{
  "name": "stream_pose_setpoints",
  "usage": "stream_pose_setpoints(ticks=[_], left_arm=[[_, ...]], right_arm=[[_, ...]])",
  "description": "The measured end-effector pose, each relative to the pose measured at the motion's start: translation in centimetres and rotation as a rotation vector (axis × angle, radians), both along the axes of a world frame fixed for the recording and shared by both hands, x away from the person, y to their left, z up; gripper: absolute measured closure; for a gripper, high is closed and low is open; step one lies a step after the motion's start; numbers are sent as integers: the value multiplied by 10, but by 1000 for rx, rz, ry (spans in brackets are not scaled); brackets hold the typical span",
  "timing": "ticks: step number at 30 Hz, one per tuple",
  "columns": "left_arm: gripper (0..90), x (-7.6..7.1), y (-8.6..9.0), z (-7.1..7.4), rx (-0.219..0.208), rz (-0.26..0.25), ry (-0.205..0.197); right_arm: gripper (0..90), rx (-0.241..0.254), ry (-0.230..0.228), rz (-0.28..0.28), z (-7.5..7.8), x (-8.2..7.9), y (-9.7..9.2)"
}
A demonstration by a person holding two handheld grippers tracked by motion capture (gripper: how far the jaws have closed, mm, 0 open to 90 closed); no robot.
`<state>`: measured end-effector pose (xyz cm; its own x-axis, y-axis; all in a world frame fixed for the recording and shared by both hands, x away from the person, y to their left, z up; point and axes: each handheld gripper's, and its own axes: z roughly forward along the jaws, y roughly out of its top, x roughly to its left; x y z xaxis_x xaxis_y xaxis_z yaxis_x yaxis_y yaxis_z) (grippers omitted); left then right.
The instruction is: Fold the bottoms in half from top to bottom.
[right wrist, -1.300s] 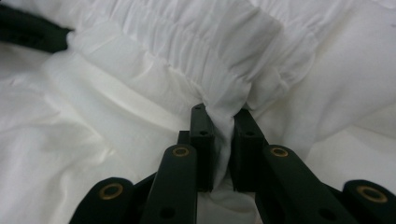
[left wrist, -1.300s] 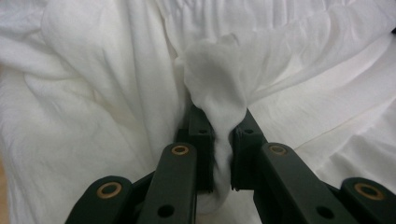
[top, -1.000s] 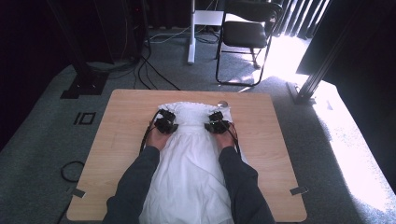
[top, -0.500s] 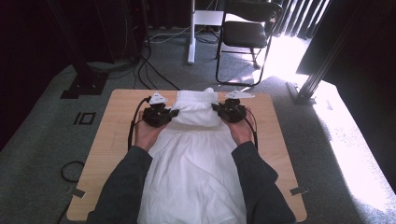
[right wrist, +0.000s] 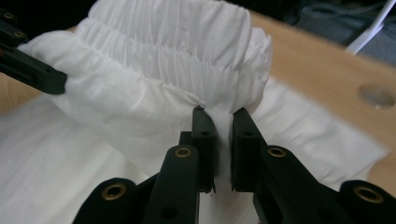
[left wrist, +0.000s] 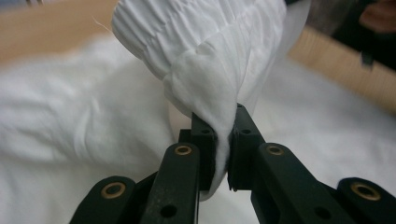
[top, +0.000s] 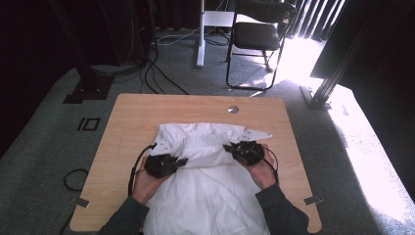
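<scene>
1. A white garment point(top: 210, 191) lay spread on the wooden table point(top: 127, 112), reaching from the middle of the tabletop to its near edge between the person's forearms

2. The garment's gathered elastic band point(top: 208, 143) was lifted and stretched between the two grippers, folded over the cloth beneath

3. The left gripper point(top: 182, 161) was clamped on a pinch of the white fabric at the band's left end; in the left gripper view point(left wrist: 223, 149) the cloth sat squeezed between its narrow jaws

4. The right gripper point(top: 228, 147) gripped the band's right end; in the right gripper view point(right wrist: 223, 147) the jaws stood nearly together on the pleated cloth

5. A black folding chair point(top: 257, 39) stood on the carpet beyond the table
</scene>
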<state>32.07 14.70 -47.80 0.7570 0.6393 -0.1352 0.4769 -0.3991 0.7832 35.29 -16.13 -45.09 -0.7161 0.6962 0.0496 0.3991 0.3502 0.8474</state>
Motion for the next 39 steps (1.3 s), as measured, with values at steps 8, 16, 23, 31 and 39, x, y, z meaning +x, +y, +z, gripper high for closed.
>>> stream_pose_setpoints(ticks=[8,16,23,31,39], left_arm=[[845,5,-3,-56,120,24,122],[842,41,-6,-54,211,50,79],[838,90,-14,-50,258,102,70],[836,134,-23,-52,225,203,69],[855,145,-28,-43,194,246,83]], right_arm=[[831,-71,189,-2,-75,-13,9],[828,-27,255,-55,-97,10,17],[827,-28,244,-109,-97,43,21],[828,-76,254,-198,-90,109,26],[834,-115,234,-234,-82,139,29]])
